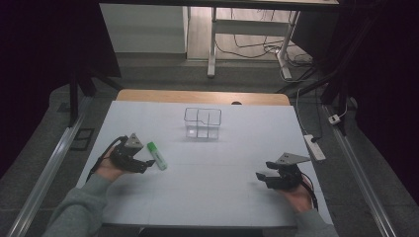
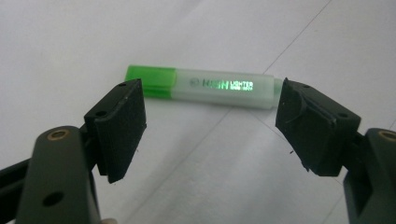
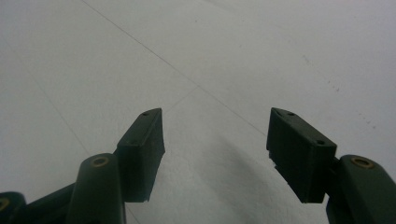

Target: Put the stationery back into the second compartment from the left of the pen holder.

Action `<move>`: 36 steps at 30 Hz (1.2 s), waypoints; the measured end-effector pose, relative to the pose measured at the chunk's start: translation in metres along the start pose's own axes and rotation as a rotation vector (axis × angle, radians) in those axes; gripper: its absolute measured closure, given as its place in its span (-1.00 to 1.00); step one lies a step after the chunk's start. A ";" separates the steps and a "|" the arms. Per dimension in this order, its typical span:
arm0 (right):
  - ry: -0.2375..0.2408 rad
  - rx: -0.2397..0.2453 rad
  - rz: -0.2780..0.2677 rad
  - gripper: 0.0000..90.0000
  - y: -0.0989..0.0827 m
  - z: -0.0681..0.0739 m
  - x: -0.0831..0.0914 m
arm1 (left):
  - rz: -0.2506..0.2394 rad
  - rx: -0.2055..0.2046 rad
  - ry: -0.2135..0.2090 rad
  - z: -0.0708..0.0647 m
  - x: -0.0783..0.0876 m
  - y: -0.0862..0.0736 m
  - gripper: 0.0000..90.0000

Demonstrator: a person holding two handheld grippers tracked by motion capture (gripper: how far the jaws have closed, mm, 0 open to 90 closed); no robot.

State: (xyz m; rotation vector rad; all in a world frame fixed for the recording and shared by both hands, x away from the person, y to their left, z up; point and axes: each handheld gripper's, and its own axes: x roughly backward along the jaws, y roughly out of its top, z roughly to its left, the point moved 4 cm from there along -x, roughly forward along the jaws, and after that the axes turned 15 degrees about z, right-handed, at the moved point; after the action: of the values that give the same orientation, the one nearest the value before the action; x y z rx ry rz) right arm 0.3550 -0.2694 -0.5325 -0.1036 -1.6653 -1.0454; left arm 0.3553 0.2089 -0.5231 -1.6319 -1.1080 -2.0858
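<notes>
The left gripper (image 2: 210, 126) has its jaws spread wide with nothing between the pads (image 2: 119, 128), and it hangs low over the white table (image 2: 70, 37). Just ahead of the fingertips lies the highlighter (image 2: 205, 86), flat on the table and set crosswise to the jaws: its green cap sits beyond the near-left pad and the tail of its pale barrel reaches the tip of the other pad. In the high view the left gripper (image 1: 143, 164) sits just beside the highlighter (image 1: 157, 155), not yet around it.

The step in hand looks like the reach for a pick-up. To do it well, I would turn the wrist so the pads face the long sides of the barrel rather than its ends, move forward until the barrel lies squarely between them, keep the tips close to the table, then close gently on the barrel's middle so it does not roll or pivot.

Farther off stands a clear divided box (image 1: 202, 123), a likely place for the highlighter. The right gripper (image 1: 264, 174), jaws apart and empty, rests well away by the near right edge.
</notes>
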 end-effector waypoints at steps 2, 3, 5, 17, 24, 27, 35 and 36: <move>-0.003 0.000 -0.001 -0.19 0.000 0.000 0.000 | 0.013 -0.032 0.001 0.004 0.000 0.003 -0.46; -0.006 -0.001 0.000 -0.19 -0.001 0.000 0.000 | 0.022 -0.050 -0.002 0.009 0.000 0.006 -0.46; -0.003 0.000 0.000 -0.19 -0.001 0.000 0.000 | 0.029 -0.072 -0.005 0.013 0.000 0.009 -0.45; -0.012 -0.018 0.007 -0.19 -0.010 0.000 0.004 | 0.105 -0.301 -0.056 0.031 -0.006 0.032 -0.40; -0.016 -0.035 0.012 -0.19 -0.017 -0.001 0.007 | 0.149 -0.379 -0.055 0.040 -0.012 0.040 -0.41; -0.014 -0.041 0.013 -0.19 -0.019 -0.002 0.007 | 0.173 -0.443 -0.073 0.043 -0.018 0.044 -0.42; -0.016 -0.050 0.014 -0.19 -0.021 -0.002 0.008 | 0.216 -0.530 -0.108 0.046 -0.027 0.049 -0.47; -0.016 -0.050 0.014 -0.19 -0.021 -0.002 0.008 | 0.216 -0.530 -0.108 0.046 -0.027 0.049 -0.47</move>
State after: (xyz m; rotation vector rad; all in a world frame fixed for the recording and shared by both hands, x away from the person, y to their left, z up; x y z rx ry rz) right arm 0.3425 -0.2867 -0.5379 -0.1565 -1.6511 -1.0784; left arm 0.4274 0.2017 -0.5247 -2.0055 -0.3848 -2.2855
